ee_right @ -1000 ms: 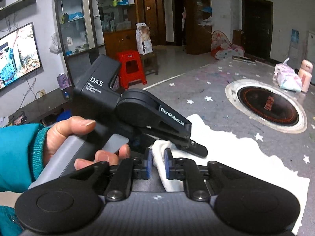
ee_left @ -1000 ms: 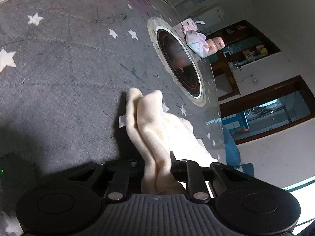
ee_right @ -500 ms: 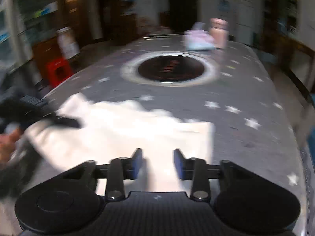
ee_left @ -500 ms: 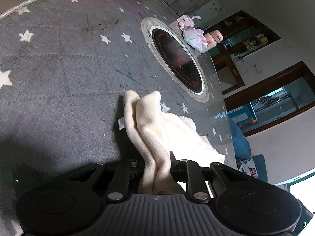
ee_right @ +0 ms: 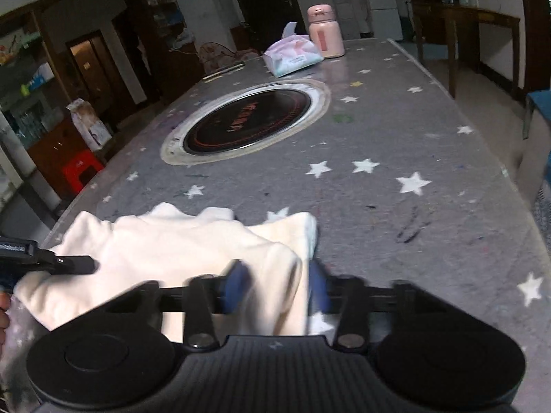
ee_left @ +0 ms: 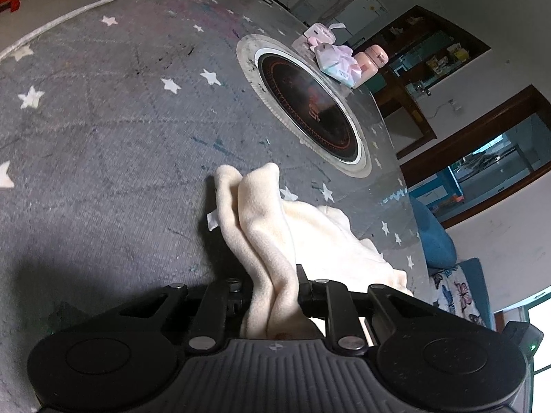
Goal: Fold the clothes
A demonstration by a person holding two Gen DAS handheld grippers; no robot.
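The long table wears a grey cloth with white stars, and a round black cooktop is set into it; behind it, at about 12 o'clock in the right wrist view, stand a tissue pack and a pink bottle.

The cream garment lies at the near end of the table. A second ago the right gripper pinched a bit of fabric close to the other tool; then it let go, swung to the right side of the garment, and its jaws have just been closing on a fold there. Now a raised ridge of cloth stands between the blue pads. The left gripper has hardly moved and keeps its bunch of cloth clamped. I judge that both ends are now taken, so a lift or a fold over can begin.

The right fingers are blurred, so I cannot say whether the pads already press. The left tool is cut off at 9 o'clock in the right wrist view. Which part of the garment each gripper holds is not clear.
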